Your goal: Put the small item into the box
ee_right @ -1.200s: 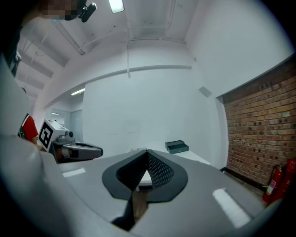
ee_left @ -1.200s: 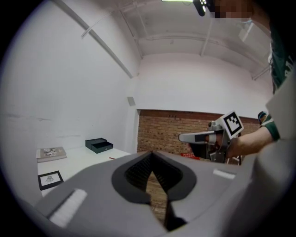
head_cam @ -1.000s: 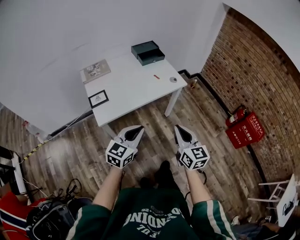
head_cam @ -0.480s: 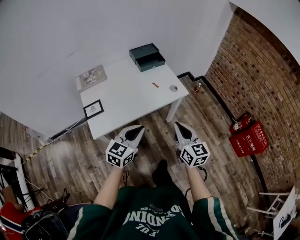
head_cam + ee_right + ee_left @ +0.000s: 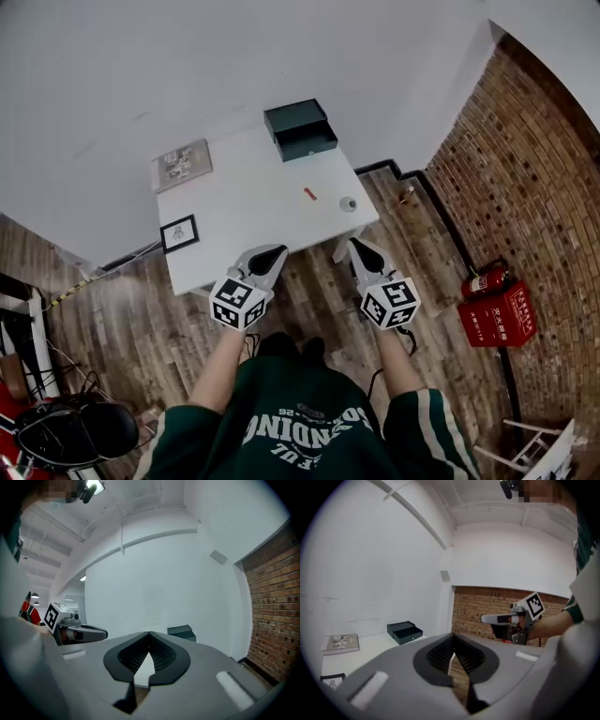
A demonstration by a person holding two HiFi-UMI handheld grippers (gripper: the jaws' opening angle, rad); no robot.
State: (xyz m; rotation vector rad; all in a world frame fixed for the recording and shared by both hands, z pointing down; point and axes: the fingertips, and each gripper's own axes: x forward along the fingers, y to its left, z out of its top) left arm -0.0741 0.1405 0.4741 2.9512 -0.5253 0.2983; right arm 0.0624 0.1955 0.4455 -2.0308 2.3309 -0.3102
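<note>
A small red item [image 5: 310, 194] lies on the white table [image 5: 244, 211], right of the middle. At the table's far edge stands the dark green box [image 5: 300, 131] with its drawer pulled out; it also shows in the left gripper view [image 5: 404, 632] and, partly hidden, in the right gripper view [image 5: 182, 632]. My left gripper [image 5: 270, 254] hangs shut and empty over the floor at the table's near edge. My right gripper [image 5: 359, 247] is shut and empty too, by the table's near right corner. Each gripper shows in the other's view: right gripper [image 5: 486, 619], left gripper [image 5: 101, 633].
A small round grey thing [image 5: 348, 203] sits near the red item. A booklet [image 5: 183, 164] lies at the table's far left and a small framed picture [image 5: 178, 232] at its near left. A brick wall [image 5: 534, 187] and a red extinguisher box [image 5: 497, 315] are at the right; bags lie on the wooden floor at the left.
The person has stepped closer to the table, so its near edge now lies just past both gripper tips. Both grippers stay shut and side by side.
</note>
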